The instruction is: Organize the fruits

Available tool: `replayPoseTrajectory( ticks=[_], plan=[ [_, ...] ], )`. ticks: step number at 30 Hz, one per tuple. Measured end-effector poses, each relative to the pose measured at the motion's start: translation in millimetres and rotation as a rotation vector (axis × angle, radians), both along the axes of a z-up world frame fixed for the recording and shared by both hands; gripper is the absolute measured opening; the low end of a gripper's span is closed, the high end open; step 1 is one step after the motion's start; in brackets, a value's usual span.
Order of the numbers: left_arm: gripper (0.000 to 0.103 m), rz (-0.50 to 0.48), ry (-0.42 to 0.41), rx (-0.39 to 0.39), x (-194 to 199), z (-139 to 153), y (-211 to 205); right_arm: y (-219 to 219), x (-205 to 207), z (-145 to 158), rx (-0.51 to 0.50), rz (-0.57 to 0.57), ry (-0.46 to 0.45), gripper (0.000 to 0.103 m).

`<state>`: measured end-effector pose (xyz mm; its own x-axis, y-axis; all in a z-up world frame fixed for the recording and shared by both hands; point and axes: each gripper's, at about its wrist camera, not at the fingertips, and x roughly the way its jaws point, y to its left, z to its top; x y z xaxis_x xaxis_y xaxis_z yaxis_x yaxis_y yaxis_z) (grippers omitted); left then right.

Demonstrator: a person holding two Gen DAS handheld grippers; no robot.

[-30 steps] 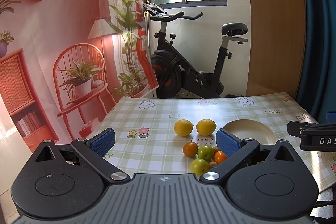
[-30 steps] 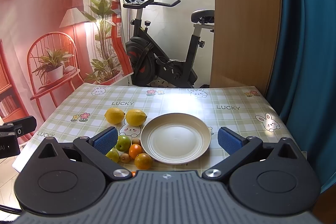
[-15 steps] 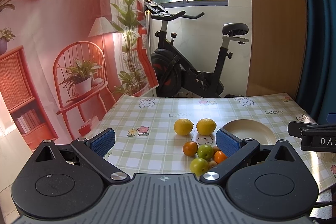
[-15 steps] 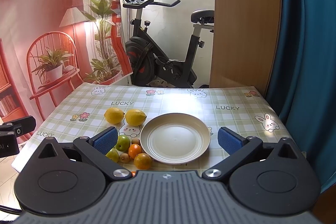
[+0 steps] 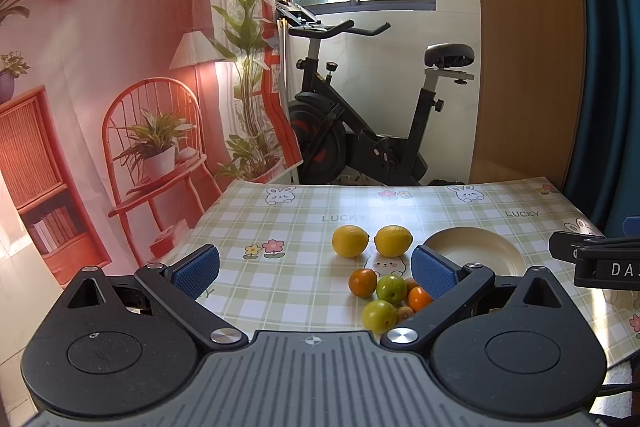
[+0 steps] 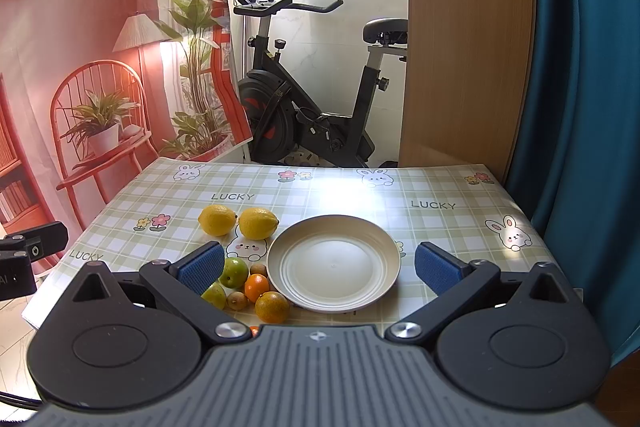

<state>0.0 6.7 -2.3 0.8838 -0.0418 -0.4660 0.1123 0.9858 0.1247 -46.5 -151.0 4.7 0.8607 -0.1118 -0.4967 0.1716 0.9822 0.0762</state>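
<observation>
I hold my left hand-held gripper (image 5: 315, 267) above the near edge of the bench (image 5: 288, 227), released, its blue pads spread wide with nothing between them. My right hand-held gripper (image 6: 319, 266) is likewise released and empty, its pads framing the plate (image 6: 334, 263) from above. The plate sits bare on the checked cloth, near the bench centre. Two lemons (image 6: 218, 220) lie side by side, just beyond the plate's left rim, the nearer one (image 6: 258, 223) close to that rim. A cluster of small fruit lies left of the plate: a green fruit (image 6: 235, 271), a second green fruit (image 6: 215, 295) partly hidden by my right gripper's left finger, two oranges (image 6: 257, 287) (image 6: 272, 307), and two small brown fruits (image 6: 258, 270) among them. The orange nearest me touches or nearly touches the plate rim; I cannot tell which. An exercise bike (image 6: 304, 99) stands behind the bench.
</observation>
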Motion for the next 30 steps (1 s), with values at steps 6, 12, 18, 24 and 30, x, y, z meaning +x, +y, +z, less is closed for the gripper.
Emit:
replayPoseTrajectory(
  ticks=[6, 12, 18, 24, 30],
  plan=[
    [0.103, -0.002, 0.005, -0.005, 0.2, 0.3, -0.2, -1.0, -2.3, -3.3, -0.001, 0.0, 0.001, 0.103],
    [0.103, 0.0, 0.002, -0.007, -0.1, 0.9, 2.9, -1.8, -3.3, -4.9, -0.001, -0.001, 0.002, 0.103],
    [0.103, -0.003, 0.001, -0.007, -0.7, 1.2, 2.5, -2.8, -3.4, -3.7, -0.006, 0.001, 0.0, 0.103],
    [0.103, -0.01, 0.02, -0.023, 7.1, 1.1, 4.5, 0.6, -0.8, 1.6, -0.004, 0.014, -0.005, 0.103],
    [0.103, 0.034, -0.021, -0.013, 19.4, 1.5, 6.4, -5.9, 5.3, 9.5, -0.041, 0.035, -0.065, 0.103]
  ],
)
